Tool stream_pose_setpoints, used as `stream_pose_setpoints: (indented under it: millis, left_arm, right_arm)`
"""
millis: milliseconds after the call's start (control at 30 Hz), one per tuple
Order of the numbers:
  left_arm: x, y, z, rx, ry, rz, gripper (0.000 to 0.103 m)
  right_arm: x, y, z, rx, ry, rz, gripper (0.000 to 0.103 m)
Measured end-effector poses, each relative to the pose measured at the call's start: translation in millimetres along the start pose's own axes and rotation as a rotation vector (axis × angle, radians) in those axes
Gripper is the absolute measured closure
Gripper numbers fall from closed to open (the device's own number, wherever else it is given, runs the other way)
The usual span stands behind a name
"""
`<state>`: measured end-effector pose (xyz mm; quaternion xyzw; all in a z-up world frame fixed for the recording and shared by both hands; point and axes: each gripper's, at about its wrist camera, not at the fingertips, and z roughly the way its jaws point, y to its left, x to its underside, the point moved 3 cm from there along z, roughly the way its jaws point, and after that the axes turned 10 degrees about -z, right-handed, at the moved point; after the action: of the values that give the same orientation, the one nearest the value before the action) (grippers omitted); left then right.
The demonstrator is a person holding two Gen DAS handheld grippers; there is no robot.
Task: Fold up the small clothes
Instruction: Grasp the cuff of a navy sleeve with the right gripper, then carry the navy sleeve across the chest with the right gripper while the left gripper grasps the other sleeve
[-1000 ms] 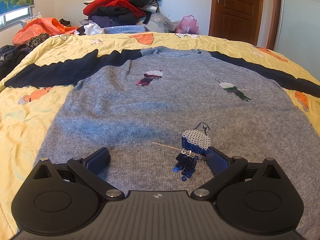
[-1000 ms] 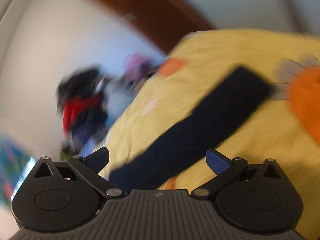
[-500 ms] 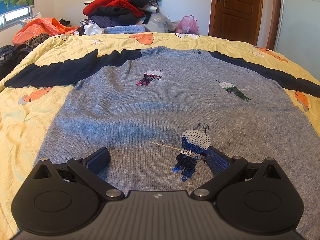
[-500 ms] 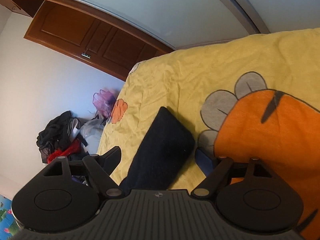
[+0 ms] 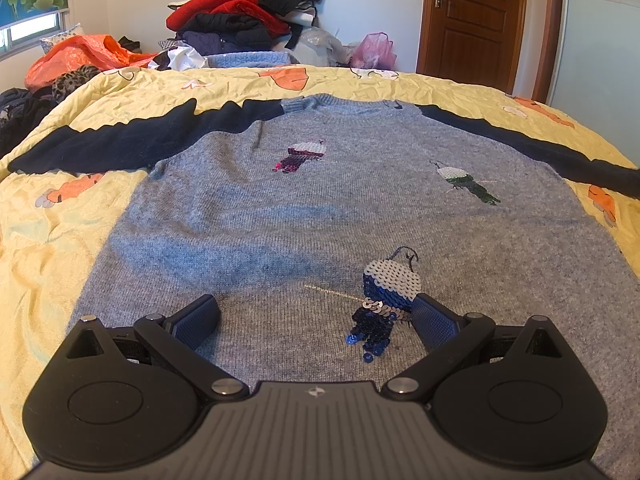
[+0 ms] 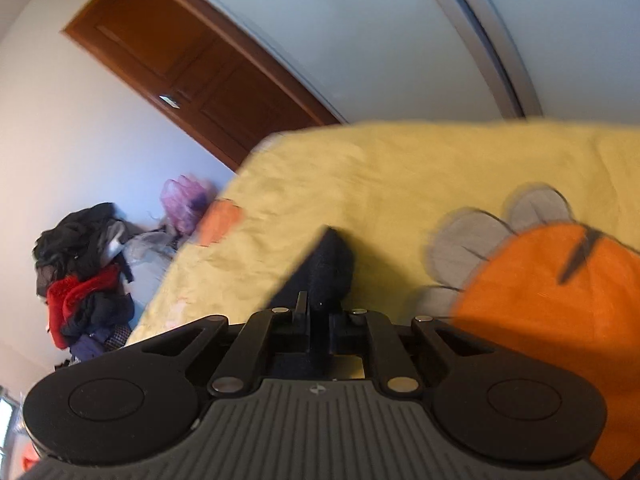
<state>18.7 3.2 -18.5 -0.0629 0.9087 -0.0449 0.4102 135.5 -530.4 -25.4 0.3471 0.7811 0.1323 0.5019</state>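
Grey knit sweater [image 5: 312, 216] with navy sleeves spread flat on yellow bed quilt [image 5: 48, 240], filling centre of left wrist frame; three sequin bird patches across front. Left tool [image 5: 316, 320] at lower centre, jaws spread wide, hovering over hem area beside blue sequin bird [image 5: 384, 300], nothing gripped. Right tool [image 6: 316, 312] at lower centre of its blurred frame, jaws just closed, clamped on end of navy sleeve [image 6: 328, 264]. Heap of clothes [image 5: 244, 12] at upper centre, wooden door [image 5: 468, 20] at upper right.

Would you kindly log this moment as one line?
left gripper: open over sweater | right gripper: just closed on dark sleeve
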Motion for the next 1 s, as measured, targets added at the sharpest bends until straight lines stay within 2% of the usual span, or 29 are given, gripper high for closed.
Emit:
stream_pose_setpoints:
  millis: [100, 200, 367, 467, 600, 733, 833, 900, 967, 1000]
  left_arm:
    - [0, 0, 0, 0.001, 0.000, -0.001, 0.000]
    - [-1, -2, 0, 0.007, -0.001, -0.006, 0.000]
    - [-2, -4, 0, 0.016, -0.002, -0.014, 0.000]
    - [-2, -2, -1, 0.022, -0.004, -0.021, 0.000]
    - [-2, -1, -2, 0.029, -0.005, -0.028, 0.000]
    - [-1, 3, -3, 0.039, -0.007, -0.038, 0.000]
    - [-1, 3, -3, 0.039, -0.007, -0.037, 0.000]
    - [-1, 4, -3, 0.038, -0.007, -0.035, 0.000]
    - [-1, 4, -3, 0.036, -0.006, -0.032, 0.000]
    - [-1, 4, -3, 0.033, -0.005, -0.029, 0.000]
  right_arm:
    - [3, 50, -12, -0.087, -0.028, -0.091, 0.088]
    - [25, 119, -19, -0.222, -0.002, -0.230, 0.088]
    - [106, 231, -12, -0.453, 0.173, -0.433, 0.088]
    - [166, 274, 1, -0.475, 0.267, -0.546, 0.088]
    - [213, 291, 10, -0.463, 0.340, -0.568, 0.088]
    - [230, 292, 9, -0.436, 0.365, -0.590, 0.088]
    - [239, 287, 11, -0.431, 0.394, -0.615, 0.083]
    - [239, 283, 8, -0.480, 0.397, -0.593, 0.060]
    - [235, 281, -1, -0.503, 0.398, -0.581, 0.049]
    - [232, 278, -10, -0.511, 0.389, -0.583, 0.049]
